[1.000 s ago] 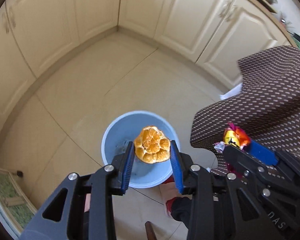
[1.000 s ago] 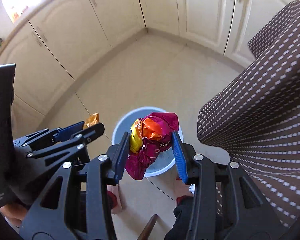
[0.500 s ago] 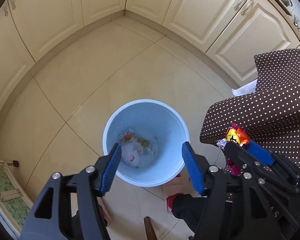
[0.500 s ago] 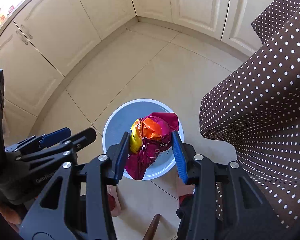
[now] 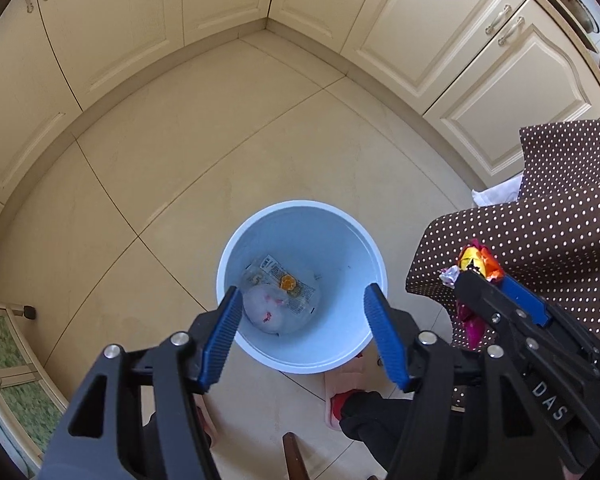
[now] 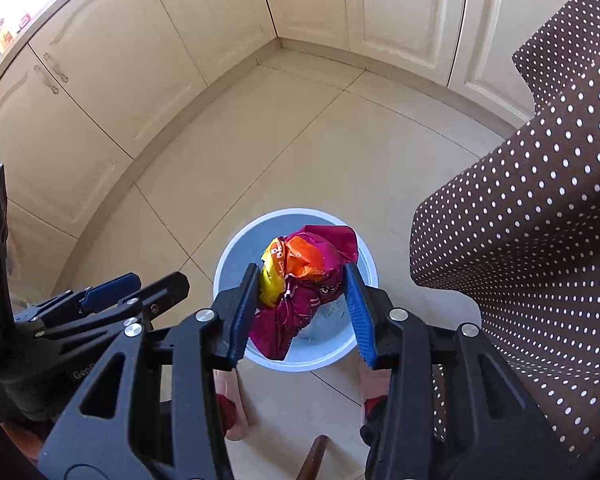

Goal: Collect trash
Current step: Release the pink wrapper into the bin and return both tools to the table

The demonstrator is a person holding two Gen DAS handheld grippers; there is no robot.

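A light blue bin (image 5: 342, 236) stands on the tiled floor, also in the right wrist view (image 6: 236, 252). Inside lie the orange peel (image 5: 288, 281), a clear printed wrapper (image 5: 276, 272) and pale plastic. My left gripper (image 5: 302, 312) is open and empty, high above the bin. My right gripper (image 6: 302, 288) is shut on a crumpled magenta, orange and yellow snack wrapper (image 6: 304, 276) above the bin; it also shows in the left wrist view (image 5: 478, 264).
A brown polka-dot tablecloth (image 6: 540, 220) hangs at the right, close to the bin. Cream cabinets (image 5: 140, 20) line the far walls. The person's feet in red slippers (image 5: 342, 402) stand just below the bin. A wooden chair post (image 6: 314, 458) rises at the bottom.
My left gripper opened and the orange peel dropped into the bin. The right gripper still holds the snack wrapper over the bin.
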